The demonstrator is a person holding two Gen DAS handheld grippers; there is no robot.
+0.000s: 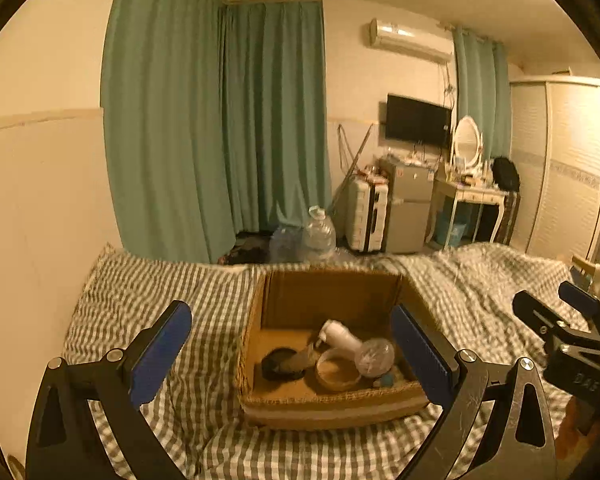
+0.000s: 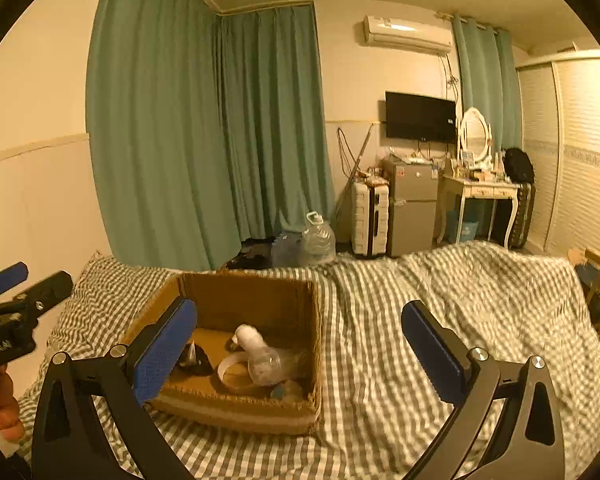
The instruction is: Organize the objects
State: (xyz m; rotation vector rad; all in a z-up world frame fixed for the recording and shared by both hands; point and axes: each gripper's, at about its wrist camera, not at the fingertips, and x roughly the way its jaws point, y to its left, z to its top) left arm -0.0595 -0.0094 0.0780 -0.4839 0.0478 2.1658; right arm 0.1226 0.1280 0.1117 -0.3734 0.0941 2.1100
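An open cardboard box (image 1: 284,312) stands on the checked bed; it also shows in the right wrist view (image 2: 260,304). Inside lie a white bottle (image 1: 340,336), a clear round bottle (image 1: 374,356), a tape roll (image 1: 336,372), a black round object (image 1: 278,364) and a small blue thing (image 1: 386,380). My left gripper (image 1: 296,352) is open and empty, held in front of the box. My right gripper (image 2: 300,352) is open and empty, over the box's right wall and the bed beside it. Each gripper shows at the edge of the other's view.
The checked bedspread (image 2: 440,280) stretches to the right of the box. A wall runs along the left. Beyond the bed stand water jugs (image 1: 318,236), a suitcase (image 1: 366,216), a small fridge (image 1: 410,208) and a dressing table (image 1: 472,196).
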